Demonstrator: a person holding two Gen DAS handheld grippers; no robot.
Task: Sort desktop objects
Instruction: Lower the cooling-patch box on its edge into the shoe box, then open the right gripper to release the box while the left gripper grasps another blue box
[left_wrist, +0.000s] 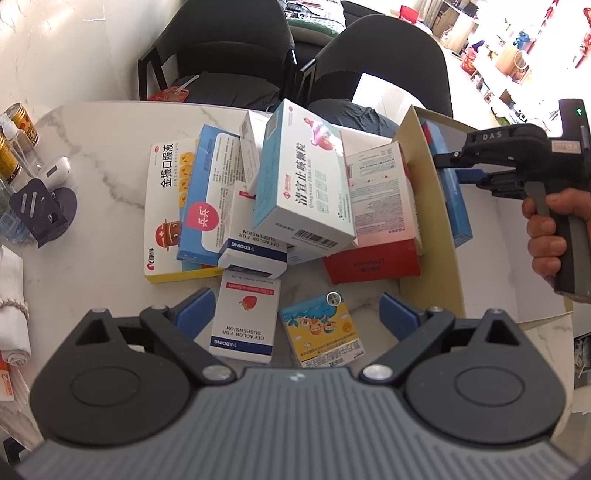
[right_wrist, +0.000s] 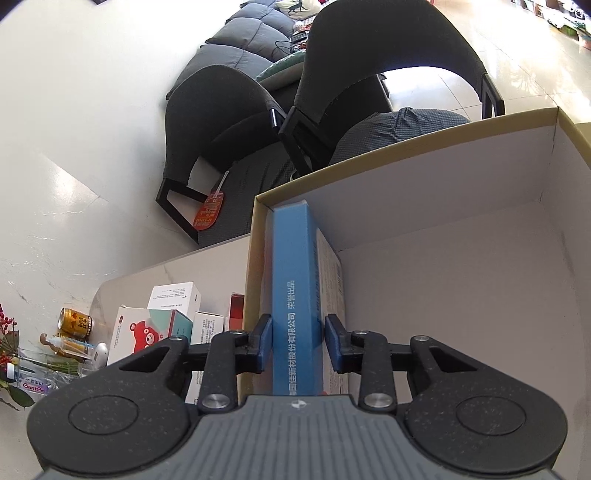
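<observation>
1. Left gripper (left_wrist: 297, 314) hovers over the near edge of the white marble table (left_wrist: 103, 125), jaws spread wide, nothing between the blue pads.
2. Just past it lie a white "Cefaclor for Suspension" carton (left_wrist: 245, 319) and a small yellow cartoon-print carton (left_wrist: 321, 332), side by side, both flat on the table.
3. Mid-table: a loose heap of medicine cartons. Big white-and-teal carton with red cartoon figure (left_wrist: 304, 177) sits tilted on top; white-and-yellow flat carton (left_wrist: 166, 206) at the heap's left; red flat carton (left_wrist: 371, 264) at its right, next to the box.
4. Right side of table: open cardboard box with white inside (right_wrist: 461, 295), brown rim.
5. Right gripper (right_wrist: 298, 341) reaches into the box, pads closed on both faces of a tall thin blue carton (right_wrist: 293, 277).
6. That blue carton stands upright on edge in the box's left side, close along the left wall; touching or not, can't tell.
7. Table's left edge: gold drink can (right_wrist: 75, 323), clear bottles, black stand (left_wrist: 40, 208).
8. Beyond the far edge: two dark grey chairs (left_wrist: 221, 48).
</observation>
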